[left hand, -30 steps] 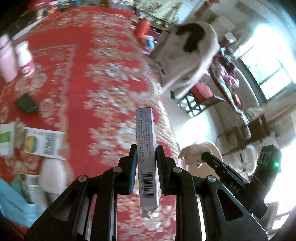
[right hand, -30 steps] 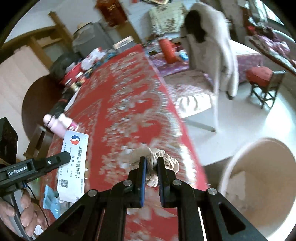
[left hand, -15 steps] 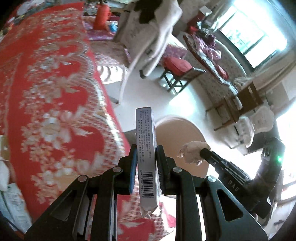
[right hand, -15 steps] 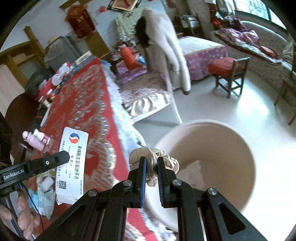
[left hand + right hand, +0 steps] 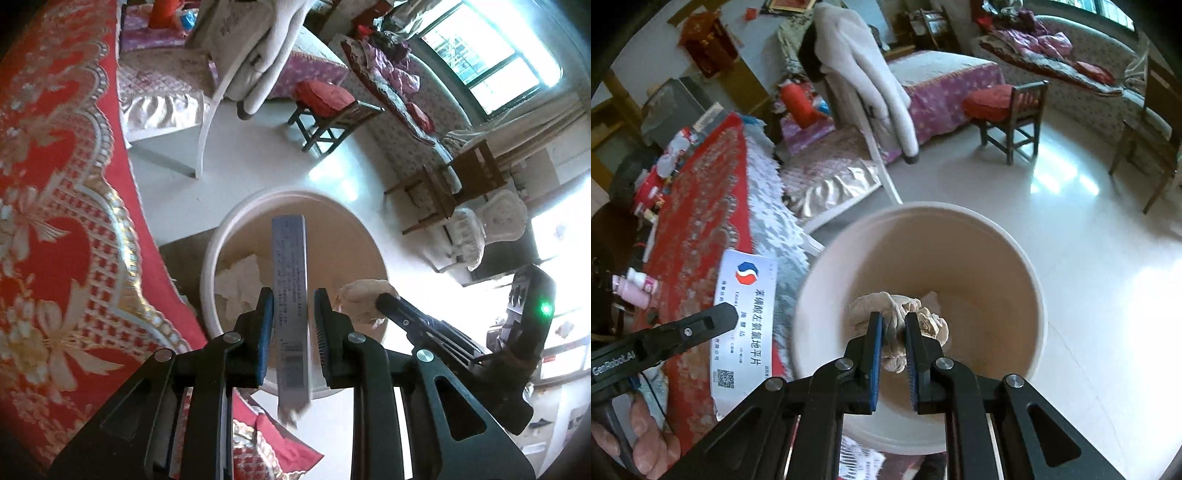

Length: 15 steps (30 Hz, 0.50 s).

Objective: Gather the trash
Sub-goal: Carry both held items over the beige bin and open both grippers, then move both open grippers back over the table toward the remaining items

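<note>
Two items of trash are over the bin at once, so the step in hand reads as the drop.

1. Worktop (image 5: 55,221): covered by a red patterned cloth, it borders the scene on the left. Small bottles stay on it in the right wrist view, so collection is judged unfinished.

2. Bin (image 5: 1030,280): a large, pale round bucket stands on the floor just beside the worktop edge. White crumpled paper (image 5: 236,277) already lies at its bottom.

3. Box (image 5: 290,295): a flat white carton with printed text and a barcode. It stands on edge between the pads of the left claw (image 5: 293,314), directly above the bin mouth. The jaws are opening; the left pad is against the carton, and a gap shows at the right pad.

4. Wad (image 5: 897,328): a crumpled beige tissue, clenched in the right claw (image 5: 892,332), hanging inside the rim line of the bin.

Next move, as judged: let the left jaws part fully so the box falls clear, then release the wad. Both claws point steeply down over the opening, so no further travel appears necessary. The tall carton may tip against the rim as it falls.
</note>
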Available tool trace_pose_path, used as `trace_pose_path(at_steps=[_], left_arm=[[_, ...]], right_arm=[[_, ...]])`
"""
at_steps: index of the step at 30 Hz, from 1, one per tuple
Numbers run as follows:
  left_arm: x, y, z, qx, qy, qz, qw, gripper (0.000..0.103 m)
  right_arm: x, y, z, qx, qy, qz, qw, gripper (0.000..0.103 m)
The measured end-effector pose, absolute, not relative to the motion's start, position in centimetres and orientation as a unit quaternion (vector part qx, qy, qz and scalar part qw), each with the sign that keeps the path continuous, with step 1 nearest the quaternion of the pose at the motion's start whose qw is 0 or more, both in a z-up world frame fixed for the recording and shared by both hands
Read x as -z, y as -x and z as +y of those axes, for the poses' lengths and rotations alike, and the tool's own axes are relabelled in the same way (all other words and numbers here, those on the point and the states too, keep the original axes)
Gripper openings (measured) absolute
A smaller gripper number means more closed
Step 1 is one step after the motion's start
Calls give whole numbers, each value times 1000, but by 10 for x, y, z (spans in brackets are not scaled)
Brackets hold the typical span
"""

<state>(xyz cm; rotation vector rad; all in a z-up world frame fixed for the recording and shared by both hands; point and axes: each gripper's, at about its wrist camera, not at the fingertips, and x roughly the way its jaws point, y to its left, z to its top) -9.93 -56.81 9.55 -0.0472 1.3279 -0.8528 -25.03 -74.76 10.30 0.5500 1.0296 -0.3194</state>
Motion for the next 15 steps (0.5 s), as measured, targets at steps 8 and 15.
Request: trace_pose_path(at_steps=[8,15], left_arm=[[-99,96,-562,376,30,587,716,57],[-115,86,-514,307,12,566,765,56]], right_arm=[[-97,250,-756,159,-247,499,816,48],[-109,224,-728,121,-228,495,830,47]])
